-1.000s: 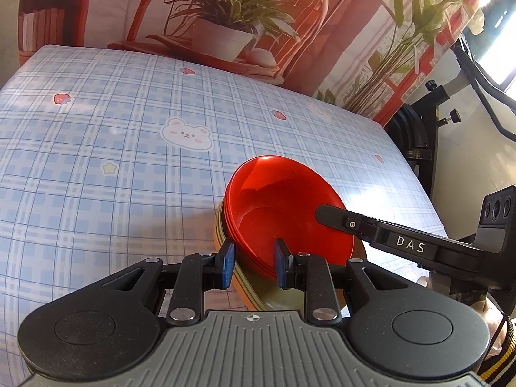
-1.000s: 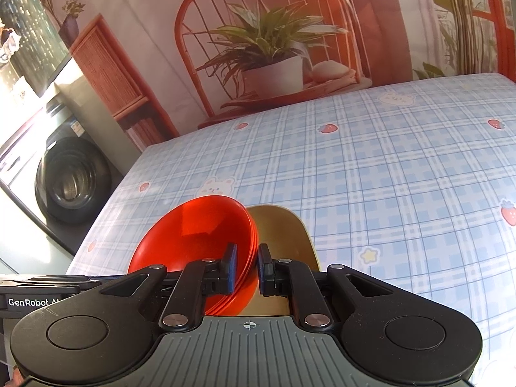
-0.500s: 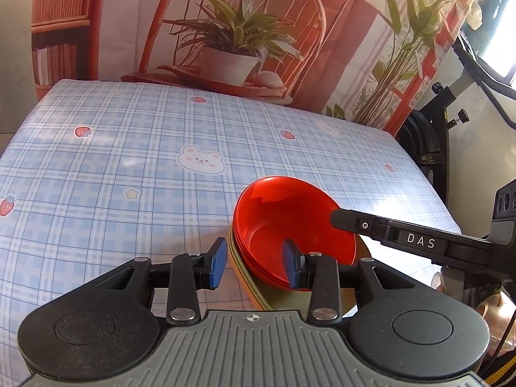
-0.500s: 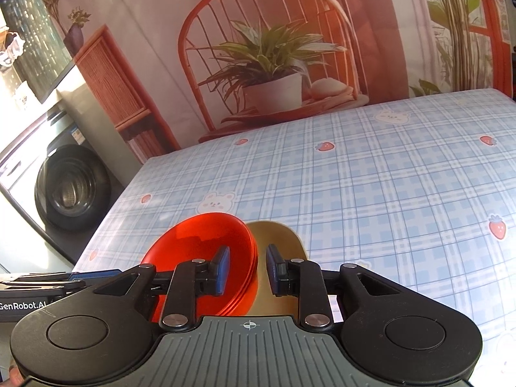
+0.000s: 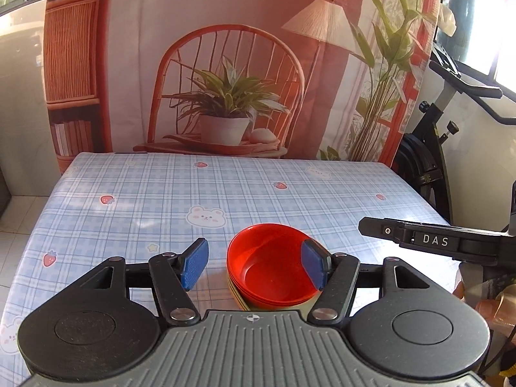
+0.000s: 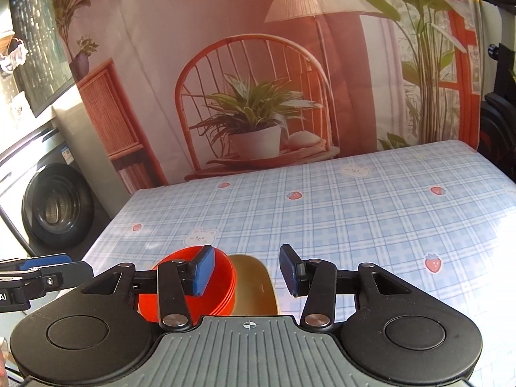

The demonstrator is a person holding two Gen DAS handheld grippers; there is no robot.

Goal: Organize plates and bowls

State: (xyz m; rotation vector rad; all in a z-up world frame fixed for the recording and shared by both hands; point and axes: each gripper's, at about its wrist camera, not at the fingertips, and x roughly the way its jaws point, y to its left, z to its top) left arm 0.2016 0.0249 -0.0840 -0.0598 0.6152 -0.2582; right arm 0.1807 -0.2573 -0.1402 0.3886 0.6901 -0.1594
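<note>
A stack of red bowls (image 5: 271,271) sits on olive-yellow plates (image 5: 243,303) at the near edge of the blue checked table (image 5: 161,200). My left gripper (image 5: 254,264) is open and empty, raised above and behind the stack. In the right wrist view the red bowls (image 6: 222,280) rest on the olive plates (image 6: 254,287). My right gripper (image 6: 246,272) is open and empty, above and behind them. The right gripper's arm also shows in the left wrist view (image 5: 429,240).
A printed backdrop (image 5: 225,80) with a chair and plant hangs behind the table. An exercise bike (image 5: 432,148) stands to the right. A washing machine (image 6: 54,206) stands to the left. The tablecloth (image 6: 354,213) stretches beyond the stack.
Both grippers let go of the stack's rim, opened wide, and pulled back and up. The bowls and plates stay in place on the table.
</note>
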